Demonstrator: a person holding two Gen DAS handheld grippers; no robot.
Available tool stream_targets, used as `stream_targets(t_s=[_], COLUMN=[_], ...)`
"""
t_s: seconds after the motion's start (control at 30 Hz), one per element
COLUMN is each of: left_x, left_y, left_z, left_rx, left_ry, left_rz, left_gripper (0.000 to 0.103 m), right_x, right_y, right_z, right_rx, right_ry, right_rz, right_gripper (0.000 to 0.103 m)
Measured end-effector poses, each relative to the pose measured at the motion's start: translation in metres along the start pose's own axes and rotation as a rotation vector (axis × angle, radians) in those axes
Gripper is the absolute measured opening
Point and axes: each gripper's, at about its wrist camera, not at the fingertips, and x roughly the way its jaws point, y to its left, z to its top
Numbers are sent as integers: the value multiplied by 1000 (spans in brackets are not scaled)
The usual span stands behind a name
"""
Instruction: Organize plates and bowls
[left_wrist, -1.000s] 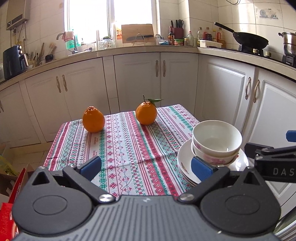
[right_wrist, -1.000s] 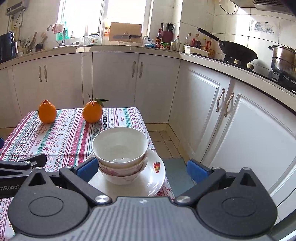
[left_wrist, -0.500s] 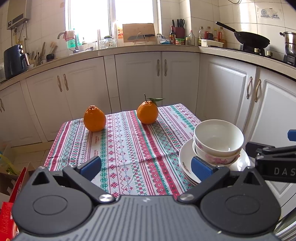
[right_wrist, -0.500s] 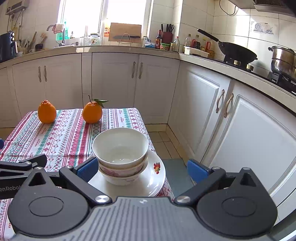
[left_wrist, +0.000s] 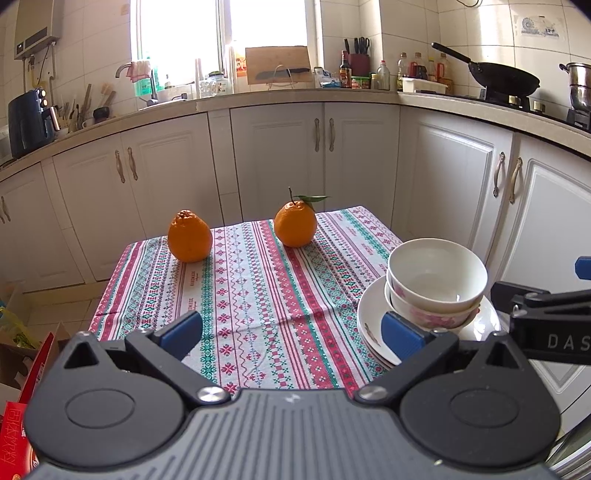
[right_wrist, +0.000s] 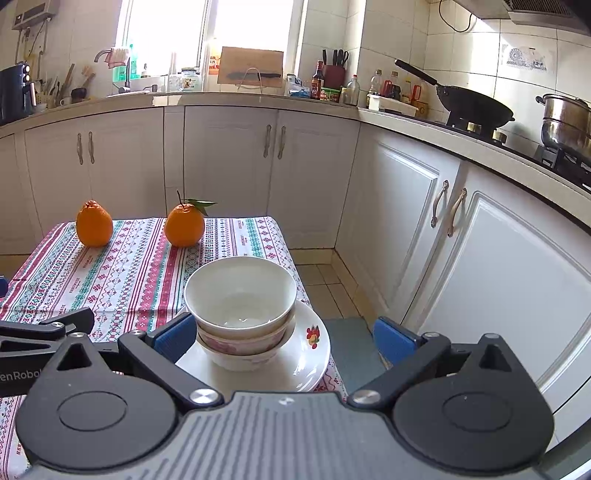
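1. In a white-tiled kitchen, a small desk under a striped patterned cloth carries two bowls nested one in the other on a stack of plates at its near right corner.
2. Two oranges stand well apart at the far end of the desk, the right one with a stem and leaf.
3. The left wrist view takes in most of the cloth, a red box on the floor at left, and the right gripper's black arm at the right edge.
4. The right wrist view instead shows the floor beyond the desk's right edge and the red flower print on the top plate's rim.
5. The left gripper hovers over the cloth, its blue fingers wide apart and holding nothing.
6. The right gripper is also spread wide and empty; its left finger sits just beside the bowls, though contact cannot be judged, while its right finger hangs off the desk over the floor.
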Motion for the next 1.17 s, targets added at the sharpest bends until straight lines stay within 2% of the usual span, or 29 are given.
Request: stream_targets(t_s=[1.17], left_x=[6], left_y=[1], left_z=[1], left_rx=[-8], left_ry=[19], left_rz=[-1], left_gripper=[102], right_x=[4], right_y=[3], right_z=[5], right_rx=[-21], right_ry=[-2], right_rz=[8], right_gripper=[103])
